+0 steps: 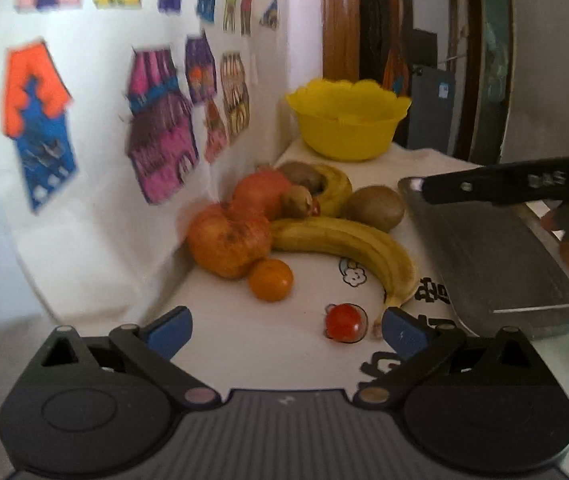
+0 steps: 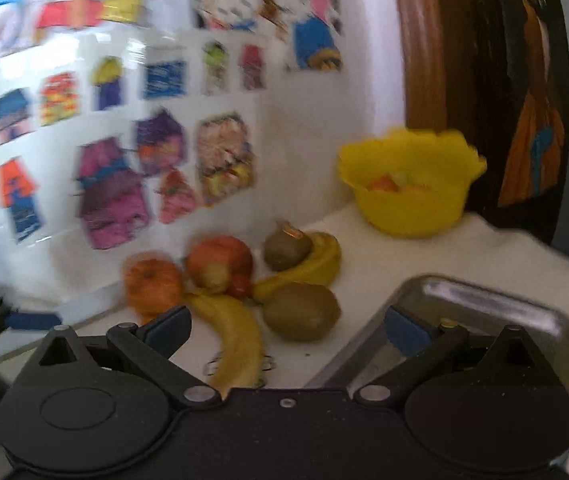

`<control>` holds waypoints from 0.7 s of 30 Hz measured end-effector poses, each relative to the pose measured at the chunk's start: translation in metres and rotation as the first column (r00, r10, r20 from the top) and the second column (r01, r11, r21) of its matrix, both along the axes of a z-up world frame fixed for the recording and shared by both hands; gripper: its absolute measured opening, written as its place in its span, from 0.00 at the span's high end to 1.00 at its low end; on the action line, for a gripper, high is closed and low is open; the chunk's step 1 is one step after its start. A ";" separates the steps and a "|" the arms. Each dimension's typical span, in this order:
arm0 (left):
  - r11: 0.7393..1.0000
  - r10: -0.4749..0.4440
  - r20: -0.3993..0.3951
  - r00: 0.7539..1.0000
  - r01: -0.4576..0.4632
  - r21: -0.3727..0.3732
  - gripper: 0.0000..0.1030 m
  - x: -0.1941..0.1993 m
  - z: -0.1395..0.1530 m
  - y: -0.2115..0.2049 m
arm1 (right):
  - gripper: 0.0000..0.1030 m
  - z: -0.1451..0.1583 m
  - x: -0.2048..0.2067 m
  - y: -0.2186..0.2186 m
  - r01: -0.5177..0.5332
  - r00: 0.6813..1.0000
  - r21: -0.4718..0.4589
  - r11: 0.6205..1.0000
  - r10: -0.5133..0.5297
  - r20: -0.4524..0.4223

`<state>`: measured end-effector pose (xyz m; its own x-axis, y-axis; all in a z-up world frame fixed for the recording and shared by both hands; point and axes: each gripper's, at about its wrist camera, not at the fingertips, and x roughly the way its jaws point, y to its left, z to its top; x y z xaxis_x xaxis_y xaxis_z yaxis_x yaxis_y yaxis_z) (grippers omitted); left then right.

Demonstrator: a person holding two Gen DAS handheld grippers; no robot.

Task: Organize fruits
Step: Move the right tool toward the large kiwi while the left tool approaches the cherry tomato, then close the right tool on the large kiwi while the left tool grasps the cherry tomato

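**Both claws wide open over the fruit**

Nearest the left gripper [image 1: 284, 330], spread wide and holding nothing, a small red tomato [image 1: 342, 322] sits between its blue pads. Beyond, the long banana [image 1: 348, 250] curves from the apples [image 1: 228, 246] toward the metal tray [image 1: 496, 264], stem tip nearest. The right gripper [image 2: 288, 330] also gapes empty, one pad over the tray's bare floor. At the counter's far edge, the yellow bowl [image 1: 346, 130] holds blurred fruit pieces.
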<state>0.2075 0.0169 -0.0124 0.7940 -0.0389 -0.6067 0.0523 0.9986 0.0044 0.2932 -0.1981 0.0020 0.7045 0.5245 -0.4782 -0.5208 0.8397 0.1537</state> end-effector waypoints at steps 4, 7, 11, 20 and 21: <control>0.994 0.038 -0.070 0.997 -0.045 -0.101 0.03 0.015 -0.010 0.004 | 0.03 -0.023 0.034 0.003 -0.003 0.995 0.044 0.999 0.007 -0.101; 0.990 0.060 -0.081 0.995 -0.069 -0.119 0.08 0.020 -0.016 0.004 | 0.05 -0.033 0.050 0.010 -0.012 0.993 0.053 0.998 0.018 -0.116; 0.992 0.058 -0.086 0.995 -0.067 -0.106 0.16 0.024 -0.022 -0.001 | 0.09 -0.040 0.062 0.022 -0.022 0.995 0.016 1.000 0.024 -0.094; 0.990 0.036 -0.065 0.997 -0.044 -0.132 0.42 0.026 -0.020 -0.009 | 0.14 -0.051 0.081 0.029 -0.042 0.993 0.000 0.999 0.041 -0.110; 0.990 0.037 -0.067 0.997 -0.045 -0.132 0.48 0.026 -0.020 -0.010 | 0.14 -0.052 0.082 0.030 -0.043 0.993 0.002 0.999 0.043 -0.111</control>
